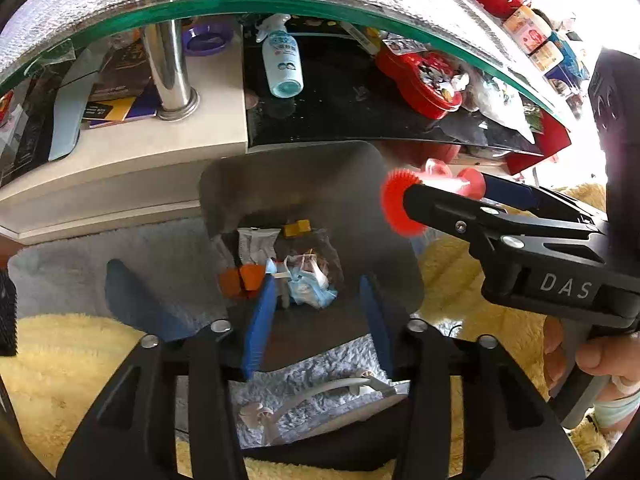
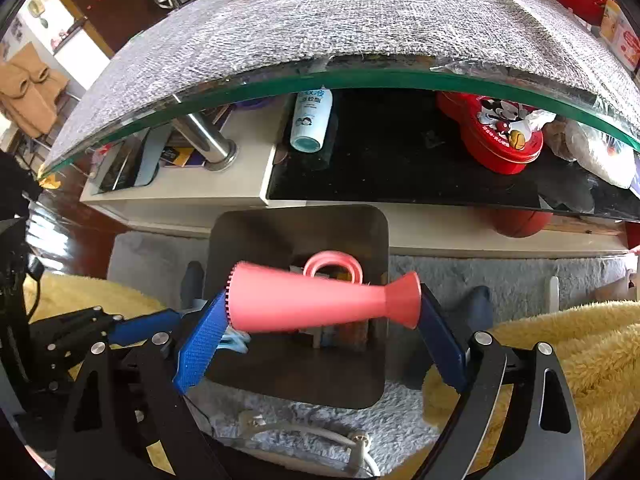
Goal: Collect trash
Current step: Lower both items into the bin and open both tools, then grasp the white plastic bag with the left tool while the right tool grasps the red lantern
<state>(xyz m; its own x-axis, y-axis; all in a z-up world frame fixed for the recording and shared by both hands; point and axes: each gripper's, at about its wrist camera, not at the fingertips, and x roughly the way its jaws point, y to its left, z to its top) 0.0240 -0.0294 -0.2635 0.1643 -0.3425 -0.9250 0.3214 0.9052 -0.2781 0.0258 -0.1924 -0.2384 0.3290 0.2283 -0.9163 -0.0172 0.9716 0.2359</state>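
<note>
A dark square trash bin (image 1: 288, 160) stands on the rug in front of the coffee table. Inside it lie a blue face mask (image 1: 308, 292), an orange scrap (image 1: 240, 280) and a white wrapper (image 1: 256, 244). My left gripper (image 1: 318, 280) hangs over the bin mouth, open, with nothing between its blue pads. My right gripper (image 2: 324, 300) is shut on a pink horn-shaped plastic item (image 2: 312, 304) with a ring handle, gripped end to end and held crosswise above the bin (image 2: 300, 216). From the left wrist, that gripper (image 1: 436, 192) sits over the bin's right rim.
A glass table top under a grey mat (image 2: 360, 24) overhangs a lower shelf holding a spray bottle (image 1: 282, 60), a red cartoon tin (image 2: 500, 132) and books (image 1: 116, 108). Yellow fluffy blankets (image 2: 580, 352) flank the bin. A white cable (image 2: 312, 432) lies on the grey rug.
</note>
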